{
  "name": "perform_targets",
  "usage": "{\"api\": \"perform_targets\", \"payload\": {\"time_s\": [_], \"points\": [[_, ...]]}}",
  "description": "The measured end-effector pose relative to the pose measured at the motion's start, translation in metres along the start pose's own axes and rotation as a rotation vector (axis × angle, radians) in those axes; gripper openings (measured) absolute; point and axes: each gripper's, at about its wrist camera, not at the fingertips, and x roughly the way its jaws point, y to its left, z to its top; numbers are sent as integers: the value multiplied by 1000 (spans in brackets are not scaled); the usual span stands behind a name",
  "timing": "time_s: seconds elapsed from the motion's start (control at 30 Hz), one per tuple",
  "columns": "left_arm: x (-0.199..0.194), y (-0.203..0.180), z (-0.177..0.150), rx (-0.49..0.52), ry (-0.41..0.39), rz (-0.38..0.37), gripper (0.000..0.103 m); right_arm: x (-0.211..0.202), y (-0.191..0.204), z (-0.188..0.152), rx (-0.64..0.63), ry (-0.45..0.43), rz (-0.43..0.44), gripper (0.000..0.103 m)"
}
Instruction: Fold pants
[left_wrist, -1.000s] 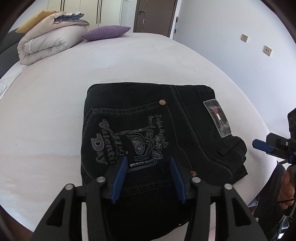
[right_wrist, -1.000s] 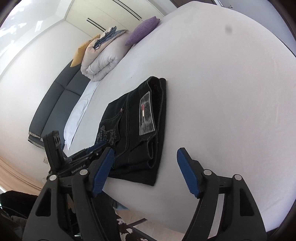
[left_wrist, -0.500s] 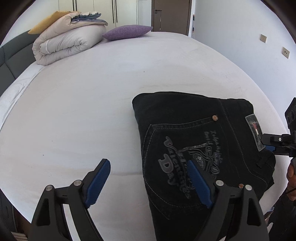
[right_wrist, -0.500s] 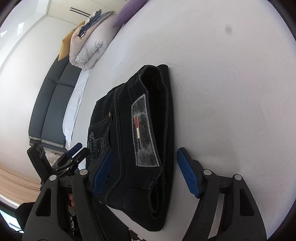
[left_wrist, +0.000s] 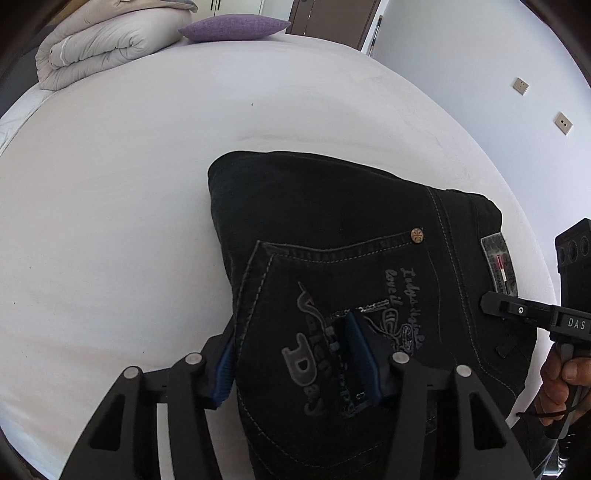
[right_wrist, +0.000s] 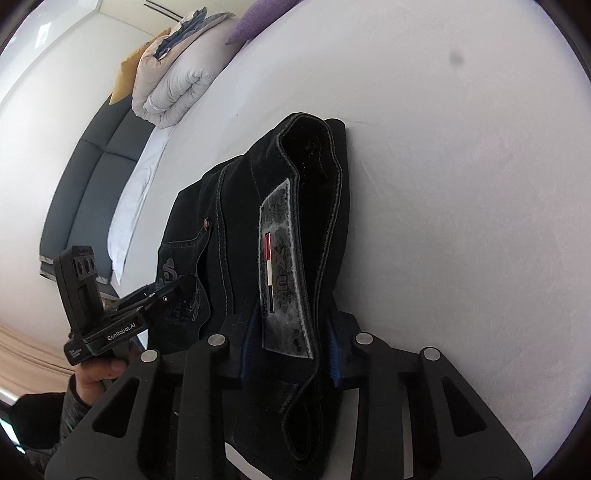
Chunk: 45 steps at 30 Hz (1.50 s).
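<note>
Black folded pants (left_wrist: 332, 221) with a grey printed back pocket lie on the white bed (left_wrist: 110, 184). My left gripper (left_wrist: 293, 365) straddles their near left corner. Its jaws are closing, and the blue pads pinch bunched fabric at the pocket print. In the right wrist view the pants (right_wrist: 236, 206) show the waistband with a grey label patch (right_wrist: 280, 258). My right gripper (right_wrist: 291, 354) is closing on that waistband end, with thick fabric squeezed between its pads. Each gripper shows in the other's view: the right gripper (left_wrist: 517, 312) at the label, the left gripper (right_wrist: 166, 291) at the pocket.
A folded pale duvet (left_wrist: 99, 48) and a purple pillow (left_wrist: 232, 27) sit at the bed's far end. A dark padded headboard (right_wrist: 85, 184) runs along one side. A person's hand (left_wrist: 561, 373) holds the right tool at the bed's near edge.
Both grippers came down onto the pants' near edge. The left jaws spread wide beside the pants, then narrowed over the corner. The right jaws narrowed onto the waistband.
</note>
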Motion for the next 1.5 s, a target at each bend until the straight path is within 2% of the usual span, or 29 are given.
{"api": "perform_targets", "payload": {"time_s": [0.13,0.37,0.43,0.63,0.73,0.87,1.03,1.2,1.3,1.43,1.47,1.5], "points": [[-2,-2,-2,1,-9,8,47,-5,23,-5,-102,-28,-91,22],[-18,-6,-12,16,-32,34,33,-22,56,-18,-240,-102,-183,16],[-22,-6,-12,12,-40,34,28,-28,64,-21,-268,-118,-192,16],[-44,-10,-9,31,-83,34,25,-51,74,-21,-276,-159,-161,16],[-56,-12,2,44,-117,35,25,-65,86,-16,-298,-180,-147,15],[-68,-19,31,100,-166,52,25,-84,92,8,-314,-215,-126,15],[-62,-35,89,159,-222,63,25,-106,95,56,-335,-279,-123,15],[-33,-38,137,169,-222,52,25,-109,66,106,-278,-282,-112,16],[-3,-41,145,160,-186,29,25,-102,32,128,-218,-261,-111,16],[49,-39,149,143,-105,24,25,-75,-34,139,-81,-188,-91,16],[57,-39,146,142,-98,31,26,-67,-49,137,-54,-168,-94,17],[63,-39,145,138,-103,41,33,-61,-64,135,-25,-156,-88,22]]}}
